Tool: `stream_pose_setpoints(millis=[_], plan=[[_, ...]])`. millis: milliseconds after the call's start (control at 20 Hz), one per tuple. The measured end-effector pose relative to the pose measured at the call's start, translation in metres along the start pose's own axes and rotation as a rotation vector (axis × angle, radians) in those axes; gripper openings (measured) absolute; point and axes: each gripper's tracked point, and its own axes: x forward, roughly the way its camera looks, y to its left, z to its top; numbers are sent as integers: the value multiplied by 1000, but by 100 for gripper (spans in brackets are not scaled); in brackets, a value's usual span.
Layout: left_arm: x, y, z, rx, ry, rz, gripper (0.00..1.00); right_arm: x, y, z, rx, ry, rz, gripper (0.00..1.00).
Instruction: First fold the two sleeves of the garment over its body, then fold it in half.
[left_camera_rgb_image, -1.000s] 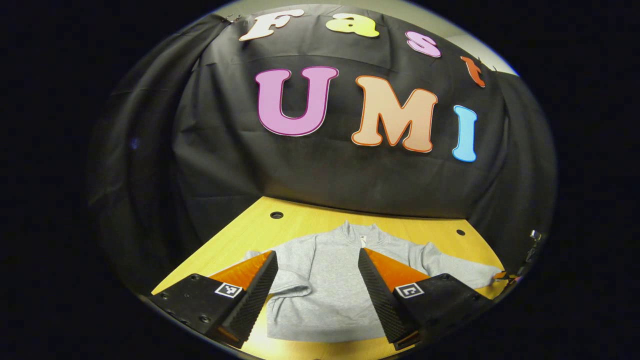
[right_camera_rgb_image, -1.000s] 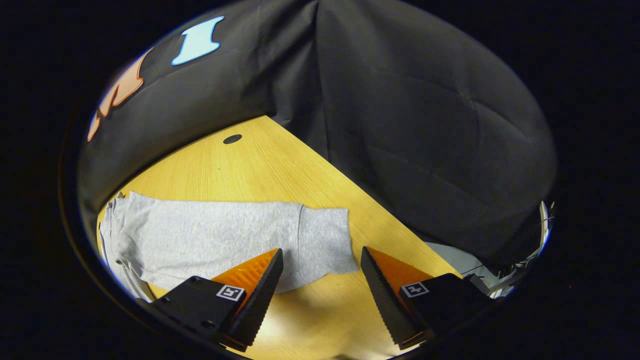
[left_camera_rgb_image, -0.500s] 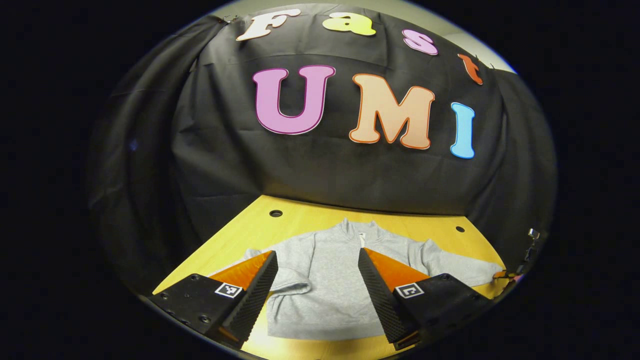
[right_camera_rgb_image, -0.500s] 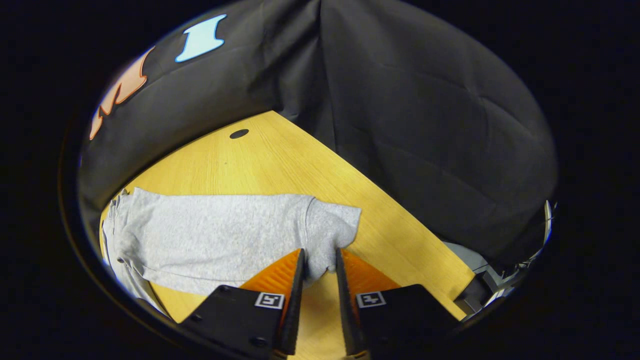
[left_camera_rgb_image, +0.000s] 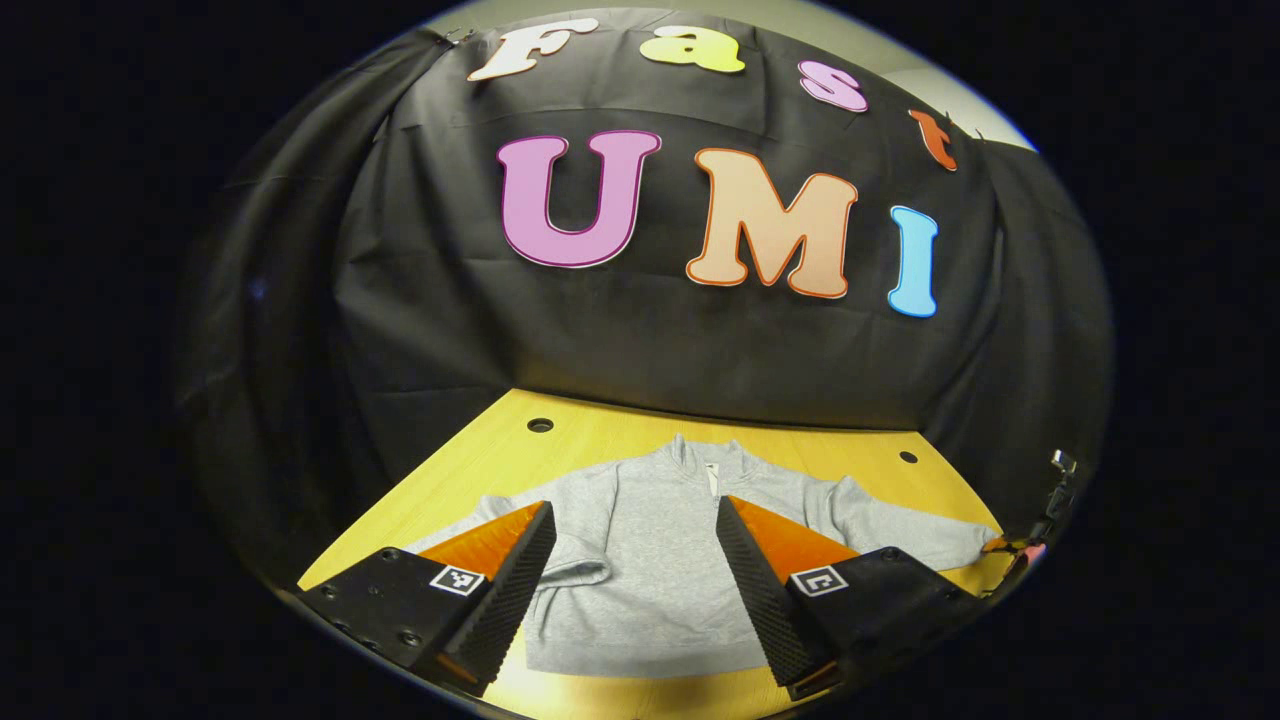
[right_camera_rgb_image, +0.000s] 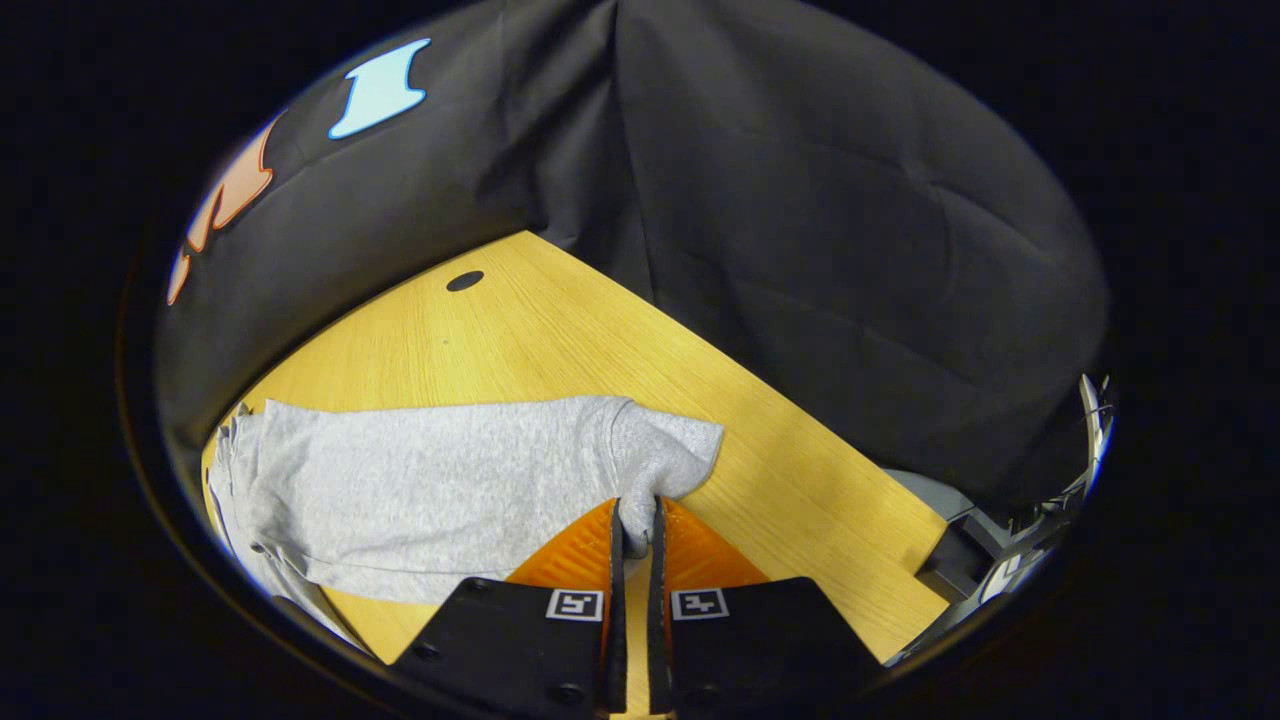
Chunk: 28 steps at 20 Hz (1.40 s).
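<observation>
Left gripper (left_camera_rgb_image: 635, 520) agape, right gripper (right_camera_rgb_image: 636, 515) clamped

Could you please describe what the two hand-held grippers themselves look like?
The left hand-held gripper and the right hand-held gripper look alike. Each has two wedge-shaped fingers with orange upper faces and black ribbed gripping pads, set on black blocks with visible screw heads. Each block carries a small square black-and-white marker.

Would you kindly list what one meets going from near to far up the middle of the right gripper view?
Right gripper, shut on the sleeve cuff → bare wooden table → black cloth wall.
</observation>
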Motion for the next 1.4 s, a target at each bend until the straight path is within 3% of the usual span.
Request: stream_pose_setpoints(millis=[400,900,1050,1400], plan=[[-5,11,-7,19,5,-24,95,1,6,6,83,-90,65,10],[-19,60,-12,22,7,6,95,-32,25,17,3,-206,237,10],[-20,74,-13,15,9,19,95,-57,22,38,-13,-239,315,10],[-28,110,-14,2,11,51,94,-127,-5,98,-45,-258,611,10]])
